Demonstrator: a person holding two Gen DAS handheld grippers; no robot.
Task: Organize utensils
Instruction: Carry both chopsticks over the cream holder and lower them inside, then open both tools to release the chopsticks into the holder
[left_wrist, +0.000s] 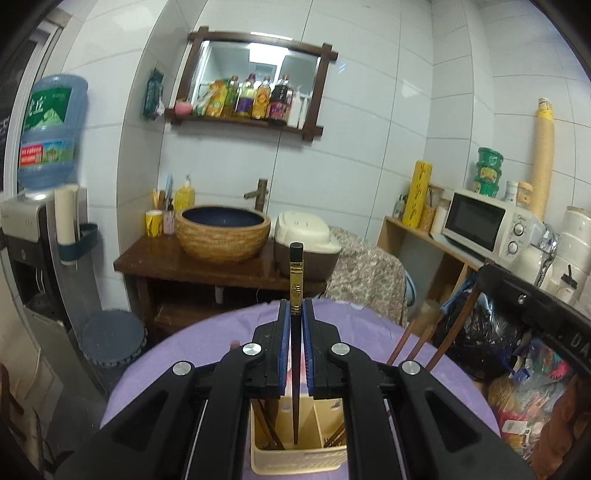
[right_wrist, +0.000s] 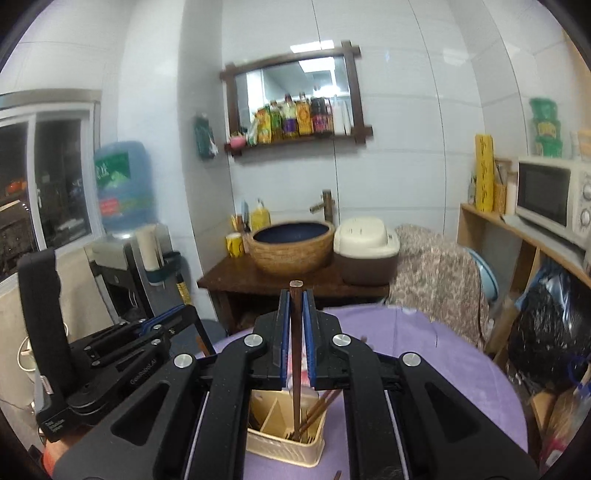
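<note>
White-tiled room with a wood-framed mirror (left_wrist: 255, 70) over a shelf of bottles; below it, a round table (left_wrist: 207, 343) covered in purple cloth.

Left gripper (left_wrist: 295, 314): jaws closed on a black chopstick (left_wrist: 296, 280) with a gold band. The stick stands nearly upright, its blunt end above the jaw tips and its thin point down inside the cream utensil holder (left_wrist: 299, 458) on the table directly beneath.

Right gripper (right_wrist: 295, 306): jaws closed on a brown wooden chopstick (right_wrist: 296, 291), also nearly upright, its lower end reaching into the right-hand compartment of the same utensil holder (right_wrist: 284, 446), beside several other brown chopsticks (right_wrist: 317, 406) that lean there.

In the right wrist view the left gripper appears at lower left, just beside the right one.

Beyond the table: a dark wooden washstand carrying a woven basin (left_wrist: 222, 232) with a brass tap (left_wrist: 258, 192), and a cream rice cooker (left_wrist: 306, 236). Far left, a water dispenser with a blue bottle (left_wrist: 51, 133). Right, a wooden shelf bearing a white microwave (left_wrist: 484, 221).
</note>
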